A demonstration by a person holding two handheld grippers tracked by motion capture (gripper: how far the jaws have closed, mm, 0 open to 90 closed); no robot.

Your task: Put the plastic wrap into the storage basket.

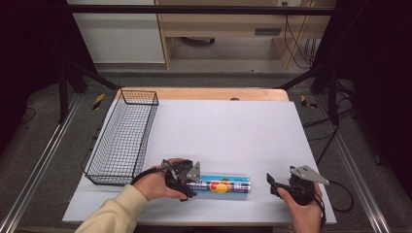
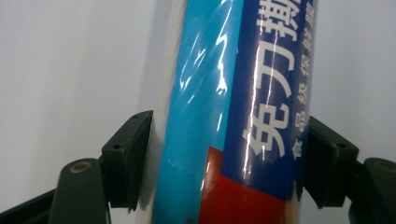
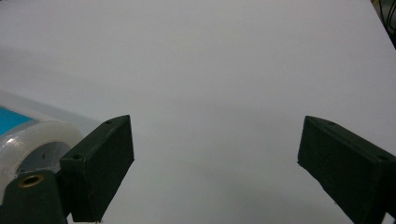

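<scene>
A cling-film roll [image 1: 223, 186] in a blue, red and yellow wrapper lies on its side near the front edge of the white mat [image 1: 228, 131]. My left gripper [image 1: 191, 185] is shut on the roll's left end. In the left gripper view both black jaws press against the sides of the roll [image 2: 233, 107], with my left gripper [image 2: 224, 161] closed around it. My right gripper [image 1: 273, 186] stands open just right of the roll's other end, apart from it. In the right gripper view the roll's clear end [image 3: 32, 140] shows at the far left, outside my right gripper [image 3: 215, 161].
A black wire basket [image 1: 121, 141] stands along the mat's left edge, behind my left hand. The wooden table edge [image 1: 214, 93] runs along the back. Dark frame posts and cables flank the table on both sides.
</scene>
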